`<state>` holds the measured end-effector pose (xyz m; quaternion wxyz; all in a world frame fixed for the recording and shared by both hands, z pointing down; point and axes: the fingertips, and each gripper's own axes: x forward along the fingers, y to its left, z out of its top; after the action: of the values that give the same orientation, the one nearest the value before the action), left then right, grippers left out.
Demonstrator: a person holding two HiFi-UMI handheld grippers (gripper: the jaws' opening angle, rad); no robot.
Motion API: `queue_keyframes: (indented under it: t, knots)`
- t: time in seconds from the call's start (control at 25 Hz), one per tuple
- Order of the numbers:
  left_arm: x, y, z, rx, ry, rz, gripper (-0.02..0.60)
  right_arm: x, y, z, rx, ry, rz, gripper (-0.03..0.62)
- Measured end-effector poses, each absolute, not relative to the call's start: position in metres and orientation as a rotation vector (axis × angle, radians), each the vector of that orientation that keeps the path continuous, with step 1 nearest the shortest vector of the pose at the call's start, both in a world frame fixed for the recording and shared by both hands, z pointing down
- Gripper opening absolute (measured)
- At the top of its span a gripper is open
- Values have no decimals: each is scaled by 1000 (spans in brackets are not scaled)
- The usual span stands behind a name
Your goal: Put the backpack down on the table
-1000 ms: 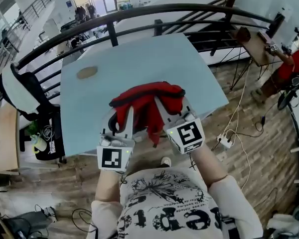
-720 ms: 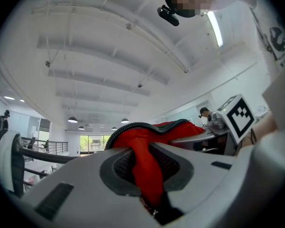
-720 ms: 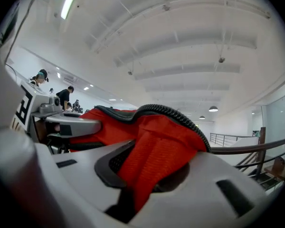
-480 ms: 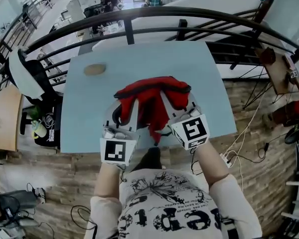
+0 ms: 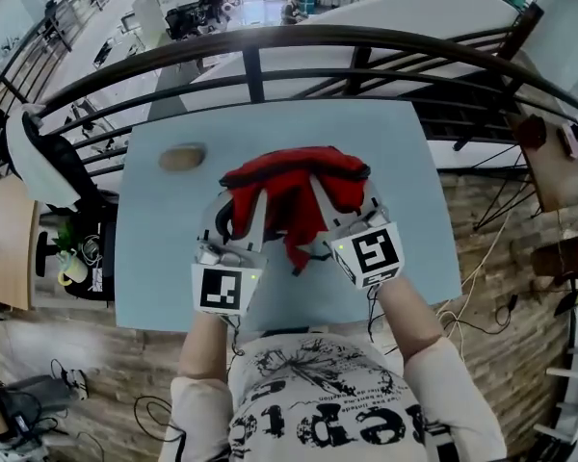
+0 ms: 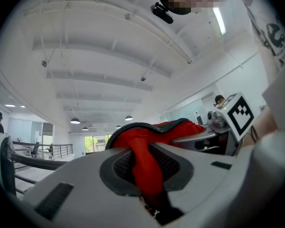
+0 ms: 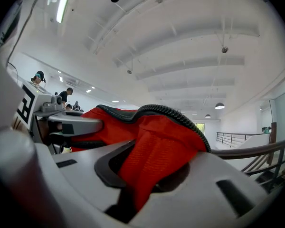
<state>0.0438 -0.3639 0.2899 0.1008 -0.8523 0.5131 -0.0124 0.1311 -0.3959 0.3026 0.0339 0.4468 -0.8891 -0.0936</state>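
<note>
A red backpack (image 5: 294,186) with black trim hangs over the pale blue table (image 5: 405,181), held from both sides. My left gripper (image 5: 243,192) is shut on its left part; red fabric (image 6: 145,167) is pinched between the jaws in the left gripper view. On the right, my right gripper (image 5: 323,189) is shut on the bag's other part, and red mesh fabric (image 7: 154,163) fills its jaws in the right gripper view. Both grippers point level. Whether the bag's bottom touches the table is hidden.
A brown oval object (image 5: 182,157) lies at the table's far left. A dark curved railing (image 5: 366,41) runs behind the table. A white and black chair (image 5: 43,162) stands left of the table. The floor at the right carries cables (image 5: 482,306).
Both grippers and the backpack have moved forward over the table; the table's near edge now lies close below the marker cubes. The grips look unchanged.
</note>
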Motion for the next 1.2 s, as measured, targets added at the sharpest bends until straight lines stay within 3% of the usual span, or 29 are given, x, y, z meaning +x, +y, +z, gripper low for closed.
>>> queue_keyframes:
  t: [0.6, 1.2]
  knots:
    - [36, -517, 309, -2511, 1498, -11, 51, 124, -548, 326, 1369, -2726, -288, 54]
    - [31, -545, 392, -2615, 1533, -19, 51, 121, -574, 412, 1340, -2715, -189, 61]
